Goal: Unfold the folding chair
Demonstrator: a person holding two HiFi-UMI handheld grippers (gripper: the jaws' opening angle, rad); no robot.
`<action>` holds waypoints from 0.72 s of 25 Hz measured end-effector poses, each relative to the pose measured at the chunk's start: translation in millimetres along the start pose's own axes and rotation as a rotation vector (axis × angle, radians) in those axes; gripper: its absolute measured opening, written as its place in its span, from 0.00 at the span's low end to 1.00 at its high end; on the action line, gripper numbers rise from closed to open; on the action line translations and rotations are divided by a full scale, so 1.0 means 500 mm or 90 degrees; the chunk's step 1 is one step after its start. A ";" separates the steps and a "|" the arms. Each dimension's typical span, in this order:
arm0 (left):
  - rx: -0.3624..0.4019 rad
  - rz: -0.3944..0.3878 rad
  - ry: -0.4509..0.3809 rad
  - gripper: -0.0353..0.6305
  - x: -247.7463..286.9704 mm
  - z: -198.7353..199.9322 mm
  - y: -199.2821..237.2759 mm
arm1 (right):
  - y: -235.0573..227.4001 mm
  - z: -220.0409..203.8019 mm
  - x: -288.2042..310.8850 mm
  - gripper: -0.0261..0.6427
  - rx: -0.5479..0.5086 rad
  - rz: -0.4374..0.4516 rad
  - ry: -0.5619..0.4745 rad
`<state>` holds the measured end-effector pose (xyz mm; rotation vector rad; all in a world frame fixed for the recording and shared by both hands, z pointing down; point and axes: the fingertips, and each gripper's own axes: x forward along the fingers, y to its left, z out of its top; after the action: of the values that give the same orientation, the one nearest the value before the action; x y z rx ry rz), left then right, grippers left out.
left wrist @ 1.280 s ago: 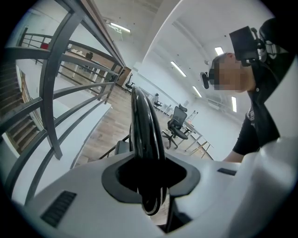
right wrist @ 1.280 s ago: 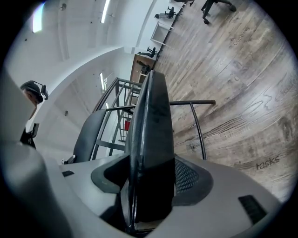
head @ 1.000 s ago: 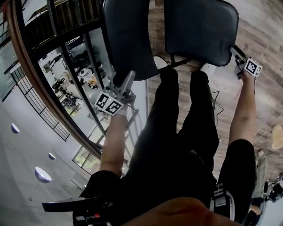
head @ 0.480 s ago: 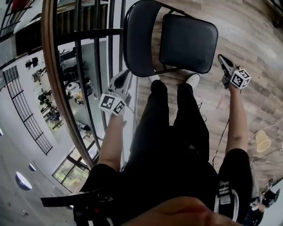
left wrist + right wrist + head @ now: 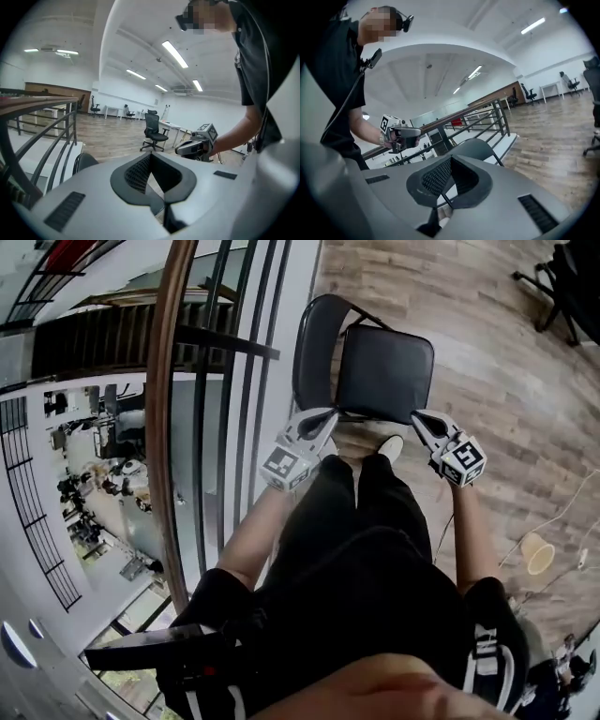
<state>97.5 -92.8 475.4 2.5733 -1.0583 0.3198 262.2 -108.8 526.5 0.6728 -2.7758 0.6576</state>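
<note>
The black folding chair (image 5: 384,371) stands opened out on the wooden floor beside the railing, its seat flat and its backrest (image 5: 314,348) toward the rail. My left gripper (image 5: 328,414) hovers in front of the chair's near left corner, shut and empty. At the near right corner my right gripper (image 5: 418,417) is also shut with nothing in it. Neither touches the chair. In the left gripper view the closed jaws (image 5: 151,159) frame the chair's back (image 5: 84,161) and the right gripper (image 5: 197,146). The right gripper view shows its closed jaws (image 5: 451,161), the backrest (image 5: 476,149) and the left gripper (image 5: 403,133).
A railing with a wooden handrail (image 5: 169,381) and dark bars runs along the left, with a lower floor beyond it. The person's legs and white shoes (image 5: 392,446) stand just before the chair. An office chair (image 5: 562,277) is far right, a cup (image 5: 539,554) and cable on the floor.
Both grippers have left the chair's back and seat edge, risen toward the camera and shut. The chair now looks farther away and stands alone.
</note>
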 end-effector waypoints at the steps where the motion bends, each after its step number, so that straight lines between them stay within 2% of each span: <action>1: 0.013 -0.016 -0.005 0.06 -0.003 0.017 -0.018 | 0.035 0.033 0.005 0.05 -0.021 -0.004 -0.007; 4: 0.031 -0.051 -0.036 0.06 -0.031 0.078 -0.061 | 0.134 0.143 0.006 0.05 -0.059 -0.023 -0.058; 8: 0.058 -0.083 -0.109 0.06 -0.060 0.197 -0.100 | 0.230 0.298 -0.009 0.05 -0.148 -0.045 -0.141; 11: 0.096 -0.098 -0.133 0.06 -0.079 0.264 -0.118 | 0.281 0.384 -0.018 0.05 -0.170 -0.063 -0.188; 15: 0.116 -0.115 -0.185 0.06 -0.109 0.328 -0.122 | 0.321 0.443 -0.010 0.05 -0.202 -0.067 -0.213; 18: 0.119 -0.114 -0.196 0.06 -0.121 0.336 -0.117 | 0.336 0.453 -0.003 0.05 -0.211 -0.063 -0.214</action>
<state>110.1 -81.3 288.1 2.9294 -0.9204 -0.0268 161.5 -80.7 264.5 0.9077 -3.0209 0.0597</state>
